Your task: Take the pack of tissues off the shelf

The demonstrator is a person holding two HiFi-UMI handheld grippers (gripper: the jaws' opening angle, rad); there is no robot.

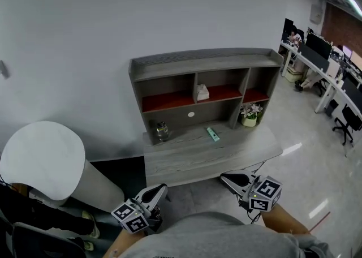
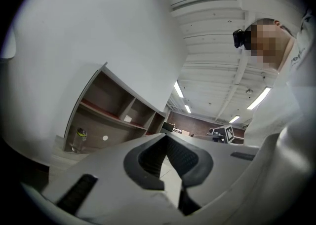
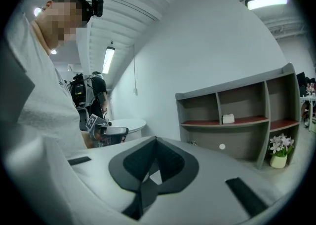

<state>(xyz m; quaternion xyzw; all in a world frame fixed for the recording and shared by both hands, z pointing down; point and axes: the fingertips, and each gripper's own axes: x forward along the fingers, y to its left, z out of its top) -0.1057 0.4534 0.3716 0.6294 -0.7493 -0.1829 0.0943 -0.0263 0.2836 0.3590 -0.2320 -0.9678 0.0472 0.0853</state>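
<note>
Standing against white wall (image 1: 85,25), grey shelf unit (image 1: 203,61) sits at rear of grey desk top (image 1: 192,160); upper row has 3 compartments w/ red floors. Round white table (image 1: 42,158): L of desk top. L gripper (image 1: 163,187) and R gripper (image 1: 224,177): low, at desk top's near edge, well apart from shelf unit; both jaw pairs closed tip to tip, nothing between. Flower pot (image 1: 249,115): lower R nook. Glass jar (image 1: 162,131): desk top, L side. Pack of tissues (image 1: 202,91): middle compartment, on red floor, beside L divider. Green item (image 1: 212,134): flat on desk top, near centre.
</note>
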